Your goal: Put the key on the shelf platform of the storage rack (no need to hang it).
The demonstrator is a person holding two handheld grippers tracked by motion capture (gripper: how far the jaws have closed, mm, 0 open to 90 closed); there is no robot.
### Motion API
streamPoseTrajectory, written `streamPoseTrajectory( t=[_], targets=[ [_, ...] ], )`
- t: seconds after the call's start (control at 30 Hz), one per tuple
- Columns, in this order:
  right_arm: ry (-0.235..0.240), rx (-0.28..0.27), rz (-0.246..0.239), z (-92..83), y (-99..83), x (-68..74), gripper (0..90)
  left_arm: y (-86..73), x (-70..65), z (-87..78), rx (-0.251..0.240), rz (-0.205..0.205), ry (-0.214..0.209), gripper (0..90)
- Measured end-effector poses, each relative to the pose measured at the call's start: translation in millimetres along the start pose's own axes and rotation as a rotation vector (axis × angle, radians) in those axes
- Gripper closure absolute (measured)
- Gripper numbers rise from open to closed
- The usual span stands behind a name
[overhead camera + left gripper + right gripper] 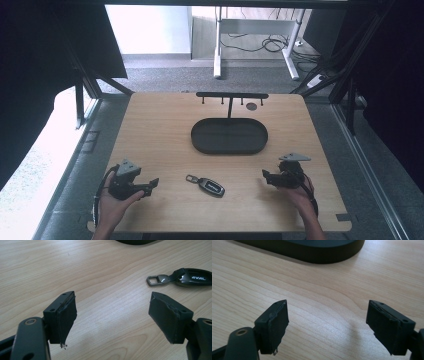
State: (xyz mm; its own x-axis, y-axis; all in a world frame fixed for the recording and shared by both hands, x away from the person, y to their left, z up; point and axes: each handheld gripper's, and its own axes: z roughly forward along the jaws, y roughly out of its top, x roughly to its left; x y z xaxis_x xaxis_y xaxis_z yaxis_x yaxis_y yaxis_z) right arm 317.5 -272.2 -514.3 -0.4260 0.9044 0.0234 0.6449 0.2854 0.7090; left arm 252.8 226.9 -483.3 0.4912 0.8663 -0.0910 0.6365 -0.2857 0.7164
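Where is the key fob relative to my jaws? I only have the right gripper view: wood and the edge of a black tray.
Observer: The key fob lies on the table between the two grippers, to the left of your right gripper in the high view.
Operator: Is the left gripper on it?
Observer: No. The left gripper is open over bare wood, the fob ahead and to the right of its jaws.
Operator: Anything behind the tray?
Observer: A black rack with small hooks stands at the far edge of the oval tray.
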Motion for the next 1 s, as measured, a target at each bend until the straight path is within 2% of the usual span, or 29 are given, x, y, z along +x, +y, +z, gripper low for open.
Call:
streamPoseTrajectory(
  t=[0.17,0.43,0.5,0.53,0.6,0.8,1.0],
  targets=[
    [0.028,0.006,-0.018,-5.1,8.6,0.4,23.2,-0.1,1.2,-2.7,-0.008,-0.012,0.005,22.7],
    [0.073,0.057,-0.153,-23.7,40.7,15.7,27.3,0.4,1.4,-5.0,-0.016,-0.007,0.002,22.7],
    [0.080,0.069,-0.166,-26.0,45.3,18.6,28.0,0.5,1.2,-5.0,-0.016,-0.006,0.002,22.7],
    [0.093,0.099,-0.197,-29.0,53.9,24.2,28.9,0.6,0.6,-4.9,-0.015,-0.005,0.002,22.7],
    [0.116,0.122,-0.222,-30.6,61.2,30.6,29.1,0.6,0.2,-4.2,-0.015,-0.002,0.000,22.6],
    [0.160,0.153,-0.267,-29.8,76.9,46.1,29.6,0.2,0.0,-3.4,-0.010,-0.002,-0.002,22.7],
    [0.179,0.158,-0.296,-28.9,85.1,55.9,30.4,0.2,-0.4,-3.3,-0.008,-0.001,0.000,22.6]
  ],
)
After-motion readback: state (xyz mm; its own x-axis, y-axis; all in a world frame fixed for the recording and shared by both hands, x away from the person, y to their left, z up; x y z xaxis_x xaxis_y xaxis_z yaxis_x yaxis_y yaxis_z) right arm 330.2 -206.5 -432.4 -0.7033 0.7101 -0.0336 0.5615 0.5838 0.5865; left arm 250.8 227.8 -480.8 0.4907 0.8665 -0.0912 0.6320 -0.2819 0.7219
